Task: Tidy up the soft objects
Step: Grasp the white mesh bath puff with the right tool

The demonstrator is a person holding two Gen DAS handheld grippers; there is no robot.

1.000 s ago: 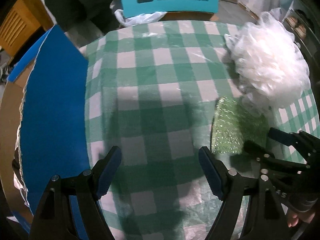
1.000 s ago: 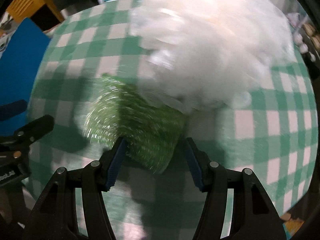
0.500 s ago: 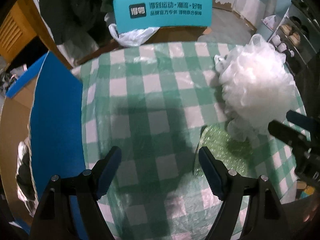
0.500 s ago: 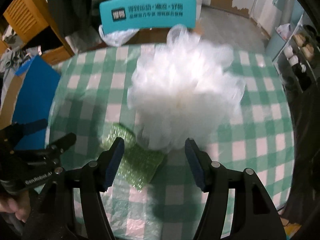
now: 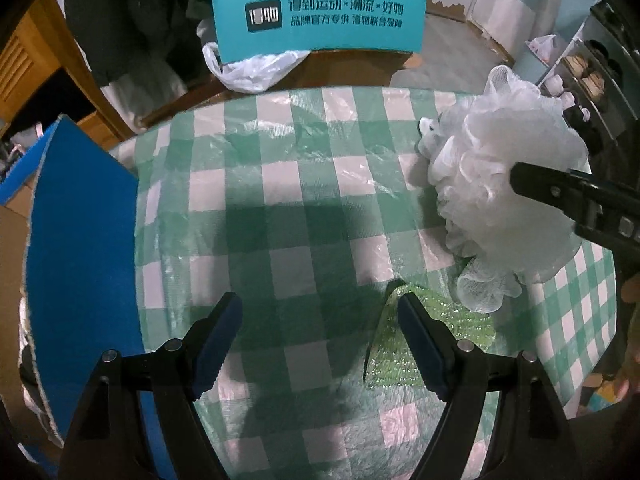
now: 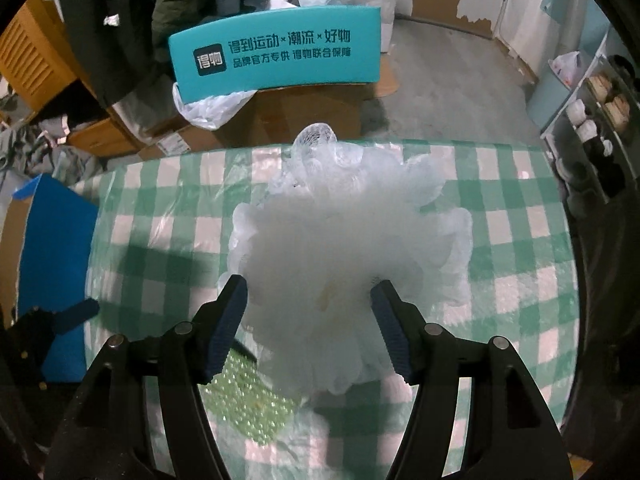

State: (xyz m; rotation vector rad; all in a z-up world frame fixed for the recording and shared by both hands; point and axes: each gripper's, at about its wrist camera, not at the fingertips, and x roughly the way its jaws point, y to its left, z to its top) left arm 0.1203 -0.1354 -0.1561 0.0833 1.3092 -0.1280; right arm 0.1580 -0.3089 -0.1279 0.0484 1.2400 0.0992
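Observation:
A white mesh bath puff (image 6: 344,256) sits between my right gripper's fingers; the right gripper (image 6: 310,320) grips its near side and holds it above the table. The puff also shows in the left wrist view (image 5: 508,192), with a right finger (image 5: 560,192) across it. A glittery green sponge cloth (image 5: 432,340) lies flat on the green-checked tablecloth (image 5: 280,208), below the puff, and shows in the right wrist view (image 6: 248,400). My left gripper (image 5: 320,344) is open and empty, just left of the green cloth.
A blue board (image 5: 80,248) stands along the table's left edge. A teal box with Chinese print (image 5: 320,20) and a white plastic bag (image 5: 248,68) sit behind the table. Shelving with small items (image 6: 592,120) is at the right.
Both grippers have pulled up and back from the table. The right gripper moved from over the green cloth to the white puff and closed on it, lifting it.

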